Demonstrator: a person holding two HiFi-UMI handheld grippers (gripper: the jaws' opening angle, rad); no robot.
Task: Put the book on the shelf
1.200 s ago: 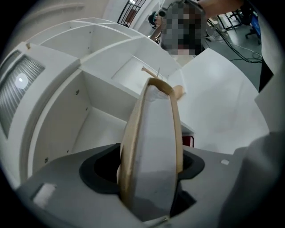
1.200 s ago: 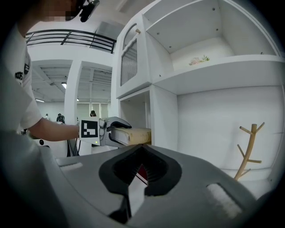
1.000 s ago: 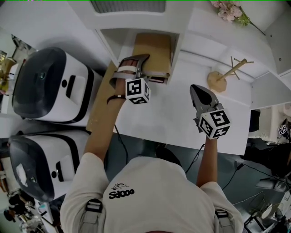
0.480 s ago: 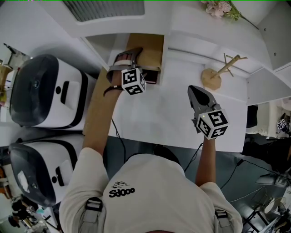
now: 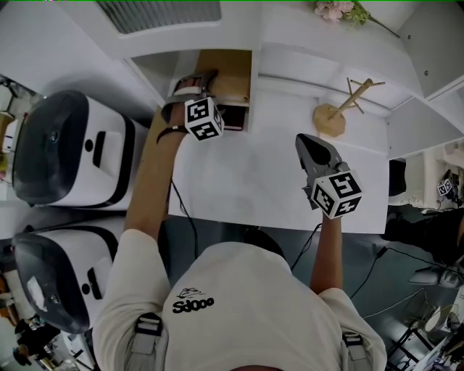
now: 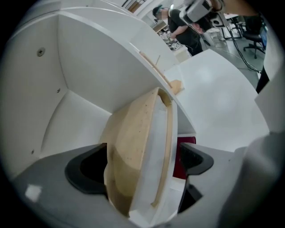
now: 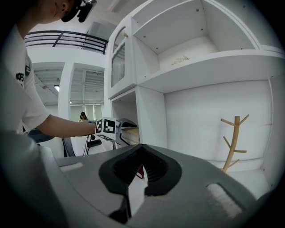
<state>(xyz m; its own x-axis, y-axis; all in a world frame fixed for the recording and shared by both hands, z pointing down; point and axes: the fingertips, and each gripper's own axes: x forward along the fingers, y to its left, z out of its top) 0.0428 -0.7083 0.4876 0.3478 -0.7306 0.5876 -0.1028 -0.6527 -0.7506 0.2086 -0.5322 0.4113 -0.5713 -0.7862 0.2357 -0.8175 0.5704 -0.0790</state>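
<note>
Left tool (image 6: 142,161): jaws have just been opening and stand wide. The book (image 5: 230,72) is between them, but neither pad seems to press on it.

Book: on edge inside the lower left bay of the shelf (image 6: 89,67), page edges toward me, tan cover to the left. I cannot tell whether it leans on the bay wall. A dark red object (image 6: 184,153) lies just beside it on the right, and what it is I can't tell.

Right tool (image 7: 138,167): closed on nothing, held over the table (image 5: 254,181), well apart from the shelf bay.

Step in hand, as I judge it: letting go and backing out. To do it well:
- Keep the jaws spread.
- Draw straight back along the tool's own line so neither pad drags a cover.
- Watch that the book stays standing before leaving.
- Keep the right pad off the red object.

Count:
- book: one
- tools: two
- dark red object: one
- wooden branch stand (image 5: 337,112): one
- flower sprig (image 5: 341,10): one
- white machines with dark lids: two (image 5: 69,145) (image 5: 58,268)
</note>
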